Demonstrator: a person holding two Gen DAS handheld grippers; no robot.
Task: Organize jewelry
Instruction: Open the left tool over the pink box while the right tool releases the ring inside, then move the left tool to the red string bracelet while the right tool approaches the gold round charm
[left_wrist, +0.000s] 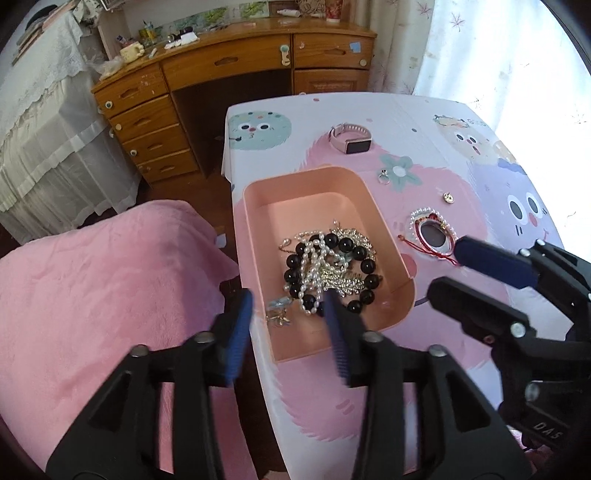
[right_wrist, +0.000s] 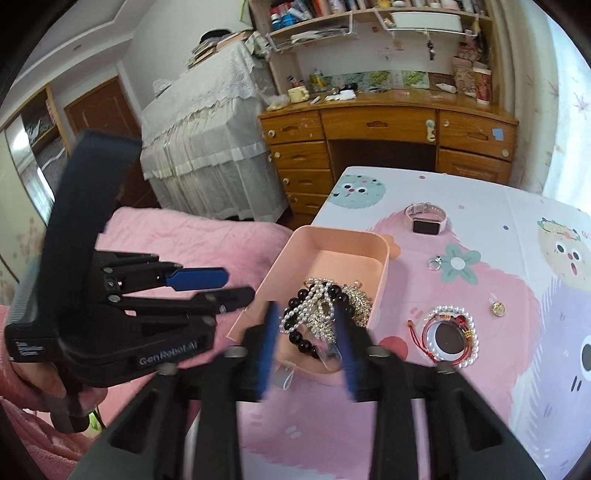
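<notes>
Tablecloth (left_wrist: 424, 122) with cartoon prints; wooden desk (left_wrist: 236, 62) behind.

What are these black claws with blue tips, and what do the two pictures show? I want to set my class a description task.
No robot here: a person holds a hand-squeezed gripper in each hand, and each carries a camera looking along its two fingers. One picture comes from the left gripper, the other from the right gripper. Both are open and hold nothing. On the table stands a pink tray with a tangle of black beads, pearls and silver chains. Outside it lie a watch, a ring, a small gold charm and a pearl and red-cord bracelet pile.
</notes>
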